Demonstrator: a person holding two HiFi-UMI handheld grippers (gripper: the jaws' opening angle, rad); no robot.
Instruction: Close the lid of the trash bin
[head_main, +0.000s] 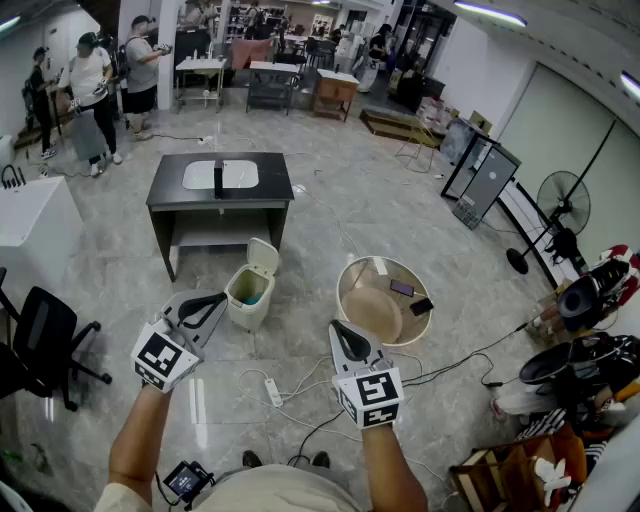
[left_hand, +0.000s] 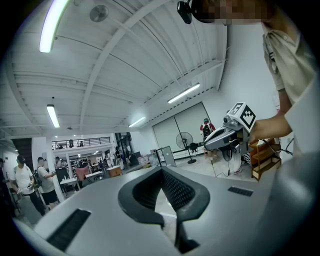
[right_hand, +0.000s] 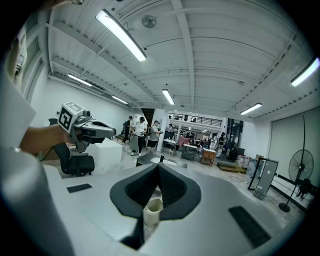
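Observation:
A small cream trash bin stands on the floor in front of a dark table, and its lid is tipped up and open at the back. My left gripper hovers just left of the bin, shut and empty. My right gripper is held to the bin's right, a little apart from it, also shut and empty. In the right gripper view the bin shows through the loop below the closed jaws. The left gripper view has its jaws meeting against the far room.
Behind the bin stands a dark table. A round tub holding a phone stands right of it. A power strip and cables lie on the floor near my feet. An office chair is at the left, a fan at the right.

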